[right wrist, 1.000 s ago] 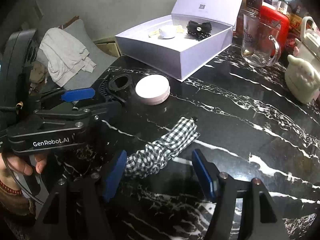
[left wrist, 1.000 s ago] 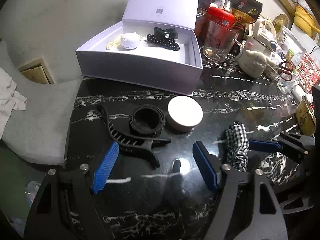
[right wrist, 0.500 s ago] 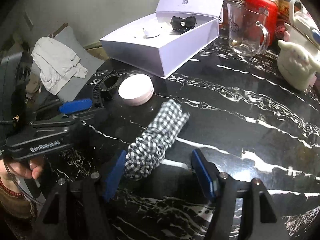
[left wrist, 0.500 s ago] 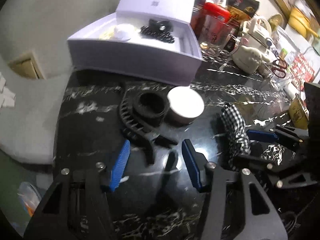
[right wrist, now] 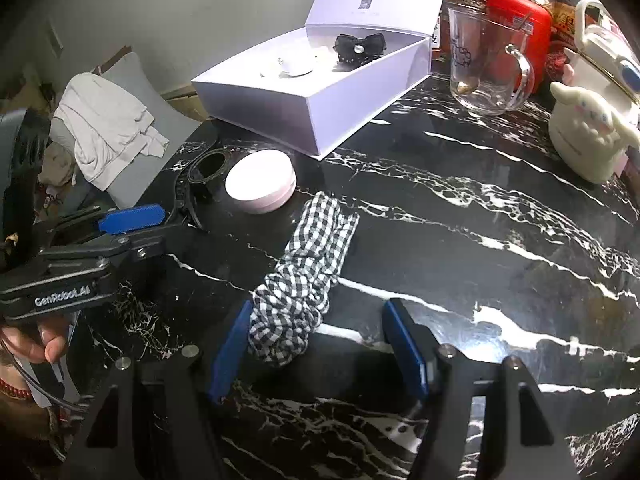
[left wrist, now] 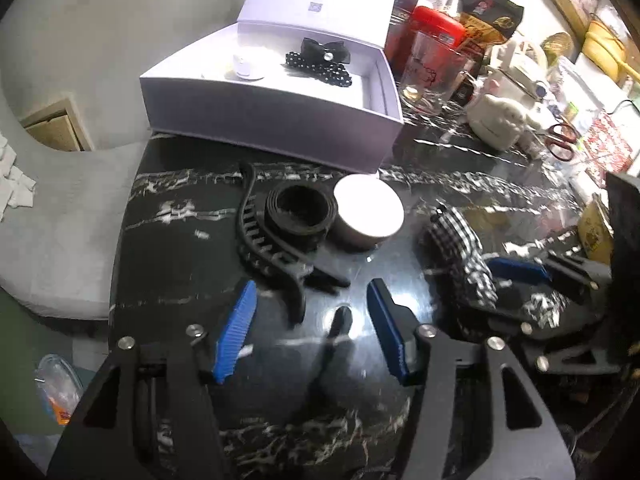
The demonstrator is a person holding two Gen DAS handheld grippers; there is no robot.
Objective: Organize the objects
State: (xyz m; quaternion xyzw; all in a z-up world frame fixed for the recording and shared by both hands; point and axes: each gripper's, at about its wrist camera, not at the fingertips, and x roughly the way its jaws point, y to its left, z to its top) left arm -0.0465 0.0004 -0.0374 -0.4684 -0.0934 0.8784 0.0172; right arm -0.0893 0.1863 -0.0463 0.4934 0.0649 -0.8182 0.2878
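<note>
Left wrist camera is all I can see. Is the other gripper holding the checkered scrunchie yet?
Observer: Not yet. In the right wrist view the right gripper is open. The checkered scrunchie lies on the table between its fingers, close to the pad on the view's left and well clear of the other.
Operator: What does my gripper look like from there?
Observer: The left gripper has "GenRobot.AI" printed on its side, and a hand grips it from below.
Operator: What's beside the table over there?
Observer: A crumpled white cloth lies on a grey cushion.
</note>
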